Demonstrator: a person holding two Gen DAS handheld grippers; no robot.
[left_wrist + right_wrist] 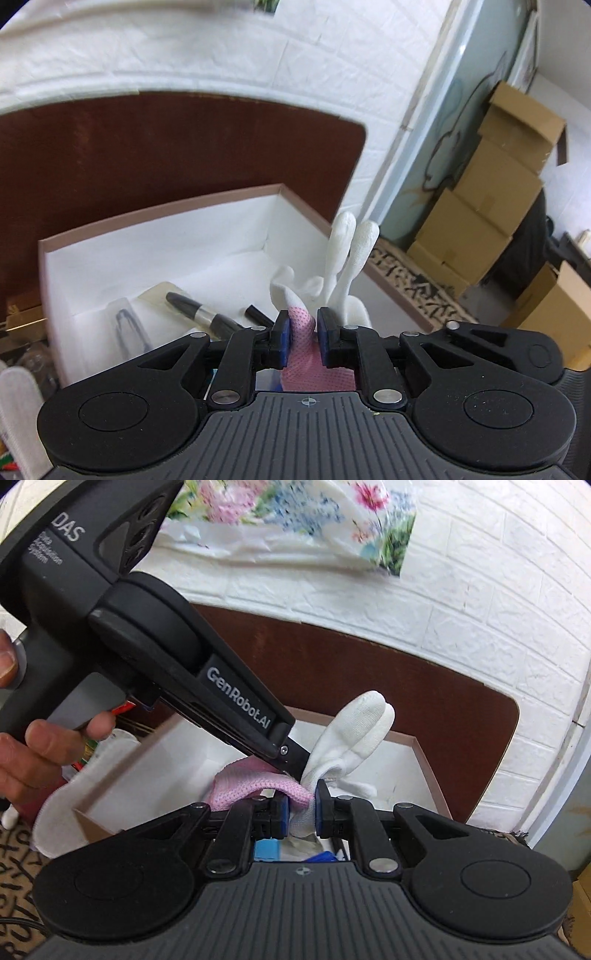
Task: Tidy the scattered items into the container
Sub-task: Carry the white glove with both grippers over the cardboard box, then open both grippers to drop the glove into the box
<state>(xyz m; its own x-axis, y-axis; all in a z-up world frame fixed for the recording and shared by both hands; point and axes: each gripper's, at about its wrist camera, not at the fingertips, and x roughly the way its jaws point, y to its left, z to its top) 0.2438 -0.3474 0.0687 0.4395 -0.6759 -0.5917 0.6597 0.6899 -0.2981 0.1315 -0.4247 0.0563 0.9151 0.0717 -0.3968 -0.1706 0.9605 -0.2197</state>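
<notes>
Both my grippers on one glove over the box.

Left wrist view: my left gripper [303,332] sits at frame centre, glove [345,254] pinched between its pads, glove fingers sticking up to the right of centre. Box [166,210] lies behind and left of the gripper; inside it, a marker [201,314] lies at lower centre-left, in front of the box's back wall. Table [184,147] is behind the box, wall above it. Cardboard boxes [491,192] are stacked at the right of frame. Right wrist view: my right gripper [301,808] at centre grips the same glove [354,731]; the left gripper's body crosses from upper left to centre, its tip just above mine, my hand [40,749] at left edge.
</notes>
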